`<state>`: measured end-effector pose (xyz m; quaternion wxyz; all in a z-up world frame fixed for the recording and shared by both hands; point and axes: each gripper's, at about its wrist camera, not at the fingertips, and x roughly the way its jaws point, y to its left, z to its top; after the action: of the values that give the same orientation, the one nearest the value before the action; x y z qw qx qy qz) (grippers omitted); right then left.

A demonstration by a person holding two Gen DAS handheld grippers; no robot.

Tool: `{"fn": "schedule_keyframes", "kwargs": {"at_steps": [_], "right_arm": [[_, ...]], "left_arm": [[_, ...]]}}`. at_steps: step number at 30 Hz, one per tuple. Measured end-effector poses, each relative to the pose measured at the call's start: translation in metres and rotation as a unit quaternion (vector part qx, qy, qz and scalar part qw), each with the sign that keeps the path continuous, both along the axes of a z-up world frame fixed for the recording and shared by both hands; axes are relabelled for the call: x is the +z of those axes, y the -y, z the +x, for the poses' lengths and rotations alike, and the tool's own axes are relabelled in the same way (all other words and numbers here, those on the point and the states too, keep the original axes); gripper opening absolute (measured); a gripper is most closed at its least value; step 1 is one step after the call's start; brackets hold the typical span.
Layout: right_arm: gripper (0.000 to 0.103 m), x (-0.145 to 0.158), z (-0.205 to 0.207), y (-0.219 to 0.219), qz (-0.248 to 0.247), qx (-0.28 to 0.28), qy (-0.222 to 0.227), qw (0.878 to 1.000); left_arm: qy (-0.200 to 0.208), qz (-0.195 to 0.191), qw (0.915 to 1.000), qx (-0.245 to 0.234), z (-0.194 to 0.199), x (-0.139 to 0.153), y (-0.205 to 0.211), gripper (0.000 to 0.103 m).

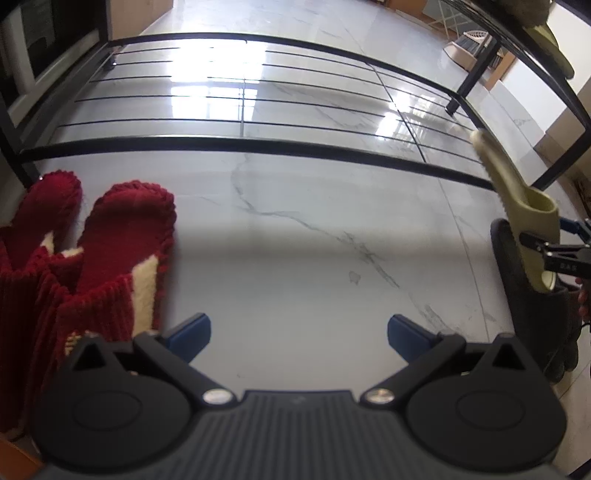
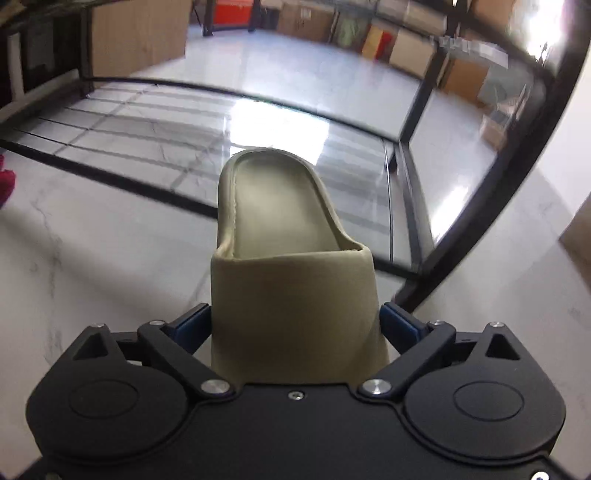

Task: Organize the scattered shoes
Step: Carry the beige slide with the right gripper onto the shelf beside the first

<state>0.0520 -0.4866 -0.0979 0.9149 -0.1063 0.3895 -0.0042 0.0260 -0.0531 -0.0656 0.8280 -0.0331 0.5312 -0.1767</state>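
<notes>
My right gripper is shut on an olive slide sandal and holds it off the floor, heel pointing toward the black shoe rack. The same sandal shows at the right of the left wrist view, held by the right gripper. My left gripper is open and empty above the marble floor. A pair of red knitted slippers lies on the floor to its left. A black shoe lies at the right. Another olive sandal rests on the rack's upper shelf.
The rack's lowest wire shelf sits just above the white marble floor, with black legs at the right. Cardboard boxes and shelving stand beyond the rack.
</notes>
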Motion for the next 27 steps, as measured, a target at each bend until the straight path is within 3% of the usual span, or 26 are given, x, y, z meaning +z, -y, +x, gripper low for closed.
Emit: {"fn": "schedule_keyframes", "kwargs": {"at_steps": [4, 7, 11, 13, 16, 19, 23, 27], "right_arm": [[0.097, 0.037, -0.011, -0.007, 0.04, 0.025, 0.013, 0.999], [0.097, 0.062, -0.036, -0.017, 0.042, 0.035, 0.021, 0.998], [0.097, 0.088, -0.07, -0.029, 0.043, 0.01, 0.042, 0.998], [0.097, 0.103, -0.087, -0.029, 0.045, -0.01, 0.061, 0.997], [0.096, 0.146, -0.123, -0.023, 0.043, -0.053, 0.13, 0.989], [0.096, 0.175, -0.132, -0.021, 0.035, -0.066, 0.166, 0.983], [0.096, 0.177, -0.119, -0.02, 0.018, -0.069, 0.157, 0.985], [0.096, 0.179, -0.115, -0.028, 0.018, -0.065, 0.177, 0.982]], "left_arm": [[0.007, -0.004, 1.0, 0.006, 0.001, 0.005, -0.003, 0.102], [0.008, -0.016, 0.9998, 0.012, 0.001, 0.011, -0.006, 0.102], [0.012, -0.034, 0.9992, 0.015, 0.0, 0.019, -0.008, 0.102], [0.017, -0.041, 0.9989, 0.012, -0.001, 0.023, -0.007, 0.102], [0.023, -0.044, 0.9987, 0.007, -0.004, 0.026, -0.006, 0.102], [0.026, -0.047, 0.9985, 0.008, -0.005, 0.028, -0.006, 0.102], [0.031, -0.045, 0.9984, 0.012, -0.005, 0.03, -0.009, 0.102], [0.026, -0.053, 0.9979, 0.028, -0.002, 0.03, -0.017, 0.102]]}}
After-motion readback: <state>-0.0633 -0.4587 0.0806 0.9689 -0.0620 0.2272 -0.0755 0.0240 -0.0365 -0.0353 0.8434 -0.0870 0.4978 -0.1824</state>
